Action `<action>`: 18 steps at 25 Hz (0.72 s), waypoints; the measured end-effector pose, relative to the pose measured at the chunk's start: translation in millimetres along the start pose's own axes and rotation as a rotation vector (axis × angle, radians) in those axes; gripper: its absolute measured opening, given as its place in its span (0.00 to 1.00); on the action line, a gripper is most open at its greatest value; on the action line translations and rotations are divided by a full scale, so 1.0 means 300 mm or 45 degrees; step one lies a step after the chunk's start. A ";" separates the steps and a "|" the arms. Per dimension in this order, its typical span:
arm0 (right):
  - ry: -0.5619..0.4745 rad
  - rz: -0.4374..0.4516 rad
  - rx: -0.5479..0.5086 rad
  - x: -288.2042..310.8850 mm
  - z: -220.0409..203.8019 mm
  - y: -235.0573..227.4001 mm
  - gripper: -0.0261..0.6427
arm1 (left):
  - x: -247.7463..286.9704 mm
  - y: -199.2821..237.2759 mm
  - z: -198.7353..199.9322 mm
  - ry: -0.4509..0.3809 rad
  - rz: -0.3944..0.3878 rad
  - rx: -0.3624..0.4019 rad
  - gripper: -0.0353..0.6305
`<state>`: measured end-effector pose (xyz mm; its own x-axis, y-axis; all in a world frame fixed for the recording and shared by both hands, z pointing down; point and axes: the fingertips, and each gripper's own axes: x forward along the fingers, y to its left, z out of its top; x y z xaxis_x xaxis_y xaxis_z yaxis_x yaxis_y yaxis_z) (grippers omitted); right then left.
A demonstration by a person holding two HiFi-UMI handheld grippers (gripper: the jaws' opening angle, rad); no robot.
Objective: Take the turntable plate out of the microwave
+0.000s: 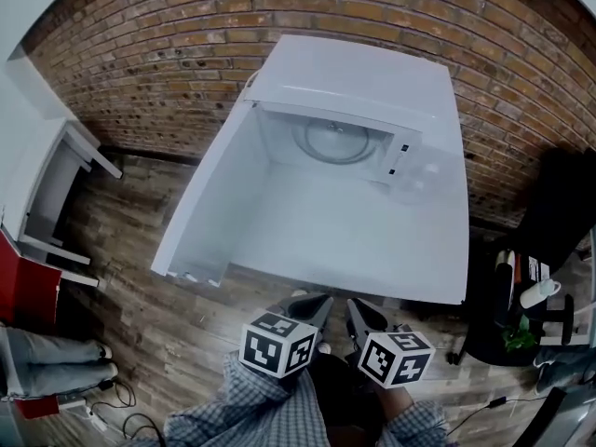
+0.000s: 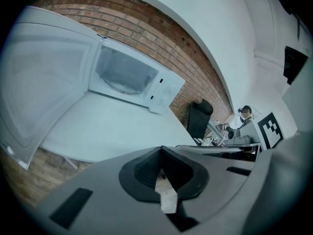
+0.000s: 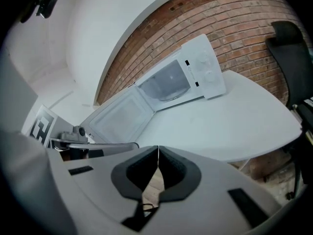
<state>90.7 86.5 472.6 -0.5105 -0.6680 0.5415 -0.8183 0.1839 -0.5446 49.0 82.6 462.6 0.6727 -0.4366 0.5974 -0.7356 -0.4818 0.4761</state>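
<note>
Plate point(image 1: 333, 142): round and clear, lying flat on the floor of the microwave point(image 1: 372, 87) cavity, upper centre of the head view; also seen through the open front in the left gripper view, upper left, and in the right gripper view, upper centre. Behind it, brick wall point(image 1: 177, 54) across the whole top of the head view. Wooden floor point(image 1: 140, 315) along the left and bottom. White table point(image 1: 372, 245) filling the centre, with the microwave standing at its far edge against the wall. Door point(image 1: 209, 203) swung fully open toward the left of the frame, reaching out past the table's left edge. White furniture point(image 1: 56, 180) at the left edge, well apart from the table. Black chair point(image 1: 559, 208) at the right edge, just beside the table's right side. Checked sleeves point(image 1: 261, 413) at the bottom centre. Left gripper point(image 1: 312, 307) and right gripper point(image 1: 363, 315) side by side at the bottom centre, below the table's near edge, both pointing toward the microwave and well apart from the plate. Marker cubes point(image 1: 277, 345) on top of each. Both grippers clenched tight on nothing, tips pressed together in each gripper view, only floor visible below the tips.
</note>
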 end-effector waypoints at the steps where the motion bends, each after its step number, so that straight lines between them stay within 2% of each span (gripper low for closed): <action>1: 0.000 -0.008 0.008 0.017 0.015 -0.010 0.07 | 0.015 0.015 0.017 0.006 -0.005 -0.002 0.07; 9: -0.037 -0.060 0.051 0.200 0.226 -0.063 0.07 | 0.141 0.175 0.266 0.013 -0.047 0.005 0.07; 14: -0.046 -0.076 0.070 0.343 0.354 -0.057 0.07 | 0.209 0.297 0.401 0.056 -0.052 0.035 0.07; 18: -0.041 -0.111 0.086 0.422 0.426 -0.066 0.07 | 0.254 0.370 0.488 0.047 -0.084 -0.023 0.07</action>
<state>76.1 -93.8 470.2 -0.4287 -0.7021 0.5685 -0.8390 0.0761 -0.5388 30.1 -115.4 466.4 0.7169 -0.3760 0.5872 -0.6911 -0.4947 0.5269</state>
